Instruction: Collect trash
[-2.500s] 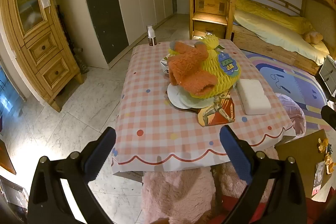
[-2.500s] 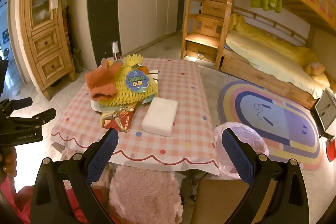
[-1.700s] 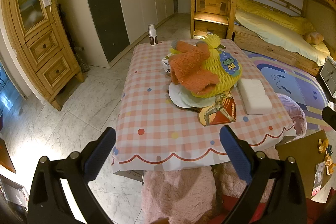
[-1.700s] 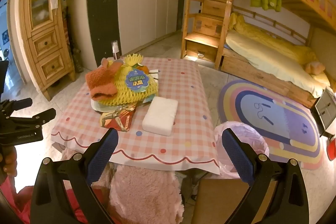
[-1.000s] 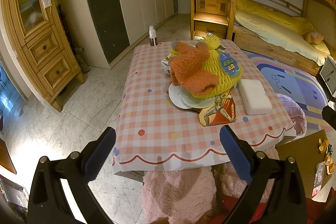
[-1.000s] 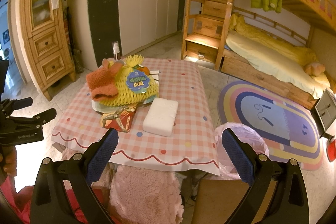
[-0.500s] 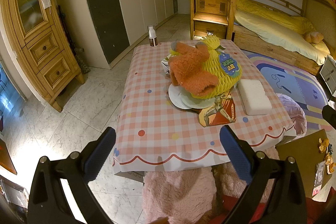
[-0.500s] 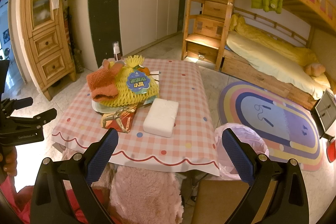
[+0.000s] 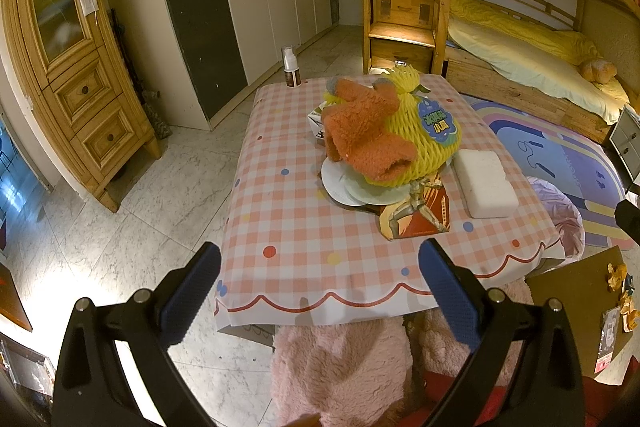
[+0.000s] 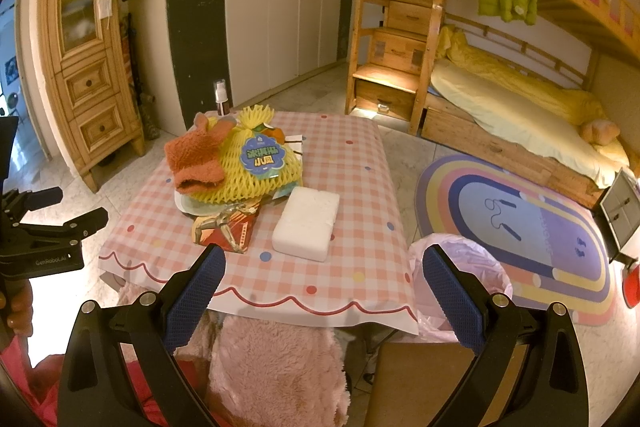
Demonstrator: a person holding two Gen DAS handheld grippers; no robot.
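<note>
A low table with a pink checked cloth [image 9: 304, 227] [image 10: 360, 187] carries a yellow foam fruit net with a blue label [image 9: 424, 143] [image 10: 256, 167], an orange fuzzy cloth [image 9: 364, 131] [image 10: 196, 159] on it, white plates [image 9: 340, 183], a red printed wrapper [image 9: 416, 219] [image 10: 224, 227] and a white foam block [image 9: 484, 183] [image 10: 308, 223]. A bin with a pink bag [image 10: 464, 271] [image 9: 560, 215] stands at the table's right corner. My left gripper [image 9: 320, 287] and right gripper [image 10: 324, 283] are open and empty, short of the table's near edge.
A small brown bottle [image 9: 290, 71] [image 10: 221, 101] stands at the table's far corner. A pink fluffy seat [image 9: 340, 367] [image 10: 276, 371] sits below the near edge. A wooden cabinet [image 9: 76, 67] stands left, a bunk bed [image 10: 520, 99] right, a rug [image 10: 516, 223] beside the bin.
The right wrist view has shifted very slightly. The left gripper and the table's objects have not moved, and both grippers stay open.
</note>
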